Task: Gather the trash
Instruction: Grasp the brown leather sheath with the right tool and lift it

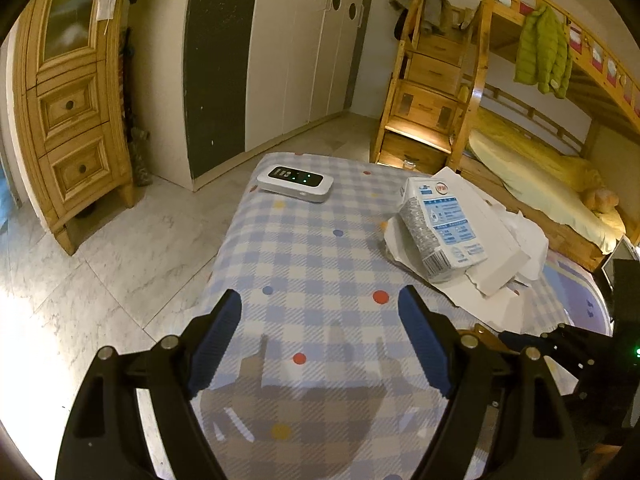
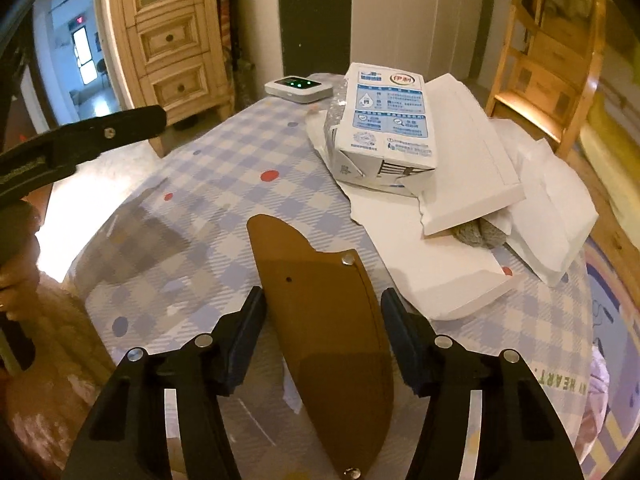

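Note:
A crushed white-and-blue milk carton (image 1: 442, 227) (image 2: 382, 128) lies on a pile of torn white paper and envelopes (image 1: 492, 256) (image 2: 472, 200) at the table's far right. A grey crumpled wad (image 2: 478, 234) peeks out under the papers. My left gripper (image 1: 320, 320) is open and empty, hovering over the checked tablecloth (image 1: 312, 248) short and left of the pile. My right gripper (image 2: 322, 308) is open around a brown flat leather-like sheath (image 2: 320, 320) that runs between its fingers; I cannot tell whether the pads touch it.
A white device with green lights (image 1: 295, 183) (image 2: 298, 88) sits at the table's far edge. A wooden cabinet (image 1: 68, 104) stands left, a white wardrobe (image 1: 304, 48) behind, a bunk bed (image 1: 532, 120) right. The left gripper's arm (image 2: 80, 140) shows at left.

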`<move>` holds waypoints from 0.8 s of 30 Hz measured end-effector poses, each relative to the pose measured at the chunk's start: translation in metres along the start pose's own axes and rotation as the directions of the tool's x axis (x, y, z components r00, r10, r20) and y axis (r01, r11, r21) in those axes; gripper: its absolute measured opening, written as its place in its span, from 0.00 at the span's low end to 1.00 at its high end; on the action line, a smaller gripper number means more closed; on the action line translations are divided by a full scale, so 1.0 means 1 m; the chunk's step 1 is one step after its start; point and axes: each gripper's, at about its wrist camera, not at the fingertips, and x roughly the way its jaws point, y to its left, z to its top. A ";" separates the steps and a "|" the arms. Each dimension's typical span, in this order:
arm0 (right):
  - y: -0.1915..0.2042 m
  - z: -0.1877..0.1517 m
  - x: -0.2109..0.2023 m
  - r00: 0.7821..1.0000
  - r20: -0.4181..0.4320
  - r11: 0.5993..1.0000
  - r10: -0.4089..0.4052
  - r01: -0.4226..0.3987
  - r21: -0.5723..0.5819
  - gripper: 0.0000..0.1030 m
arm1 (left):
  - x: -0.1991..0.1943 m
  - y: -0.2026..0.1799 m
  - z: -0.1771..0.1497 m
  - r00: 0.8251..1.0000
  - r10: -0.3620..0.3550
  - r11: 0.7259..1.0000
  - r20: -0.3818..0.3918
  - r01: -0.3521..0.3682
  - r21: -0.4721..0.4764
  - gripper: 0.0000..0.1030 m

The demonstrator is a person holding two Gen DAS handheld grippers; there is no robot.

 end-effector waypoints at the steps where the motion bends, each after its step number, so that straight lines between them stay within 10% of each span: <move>1: -0.002 -0.001 -0.008 0.999 0.032 1.000 -0.009 0.008 0.008 0.56 | 0.000 0.000 0.000 1.000 -0.001 1.000 0.000 0.001 0.002 0.76; 9: -0.045 -0.003 -0.068 0.958 0.261 0.977 -0.120 0.067 0.204 0.56 | 0.010 -0.026 -0.002 1.000 -0.017 0.999 -0.022 0.018 0.048 0.79; 24: -0.126 0.012 -0.072 0.930 0.234 0.891 -0.282 0.164 0.423 0.57 | 0.082 -0.139 0.023 0.997 0.025 0.990 -0.078 -0.014 0.138 0.93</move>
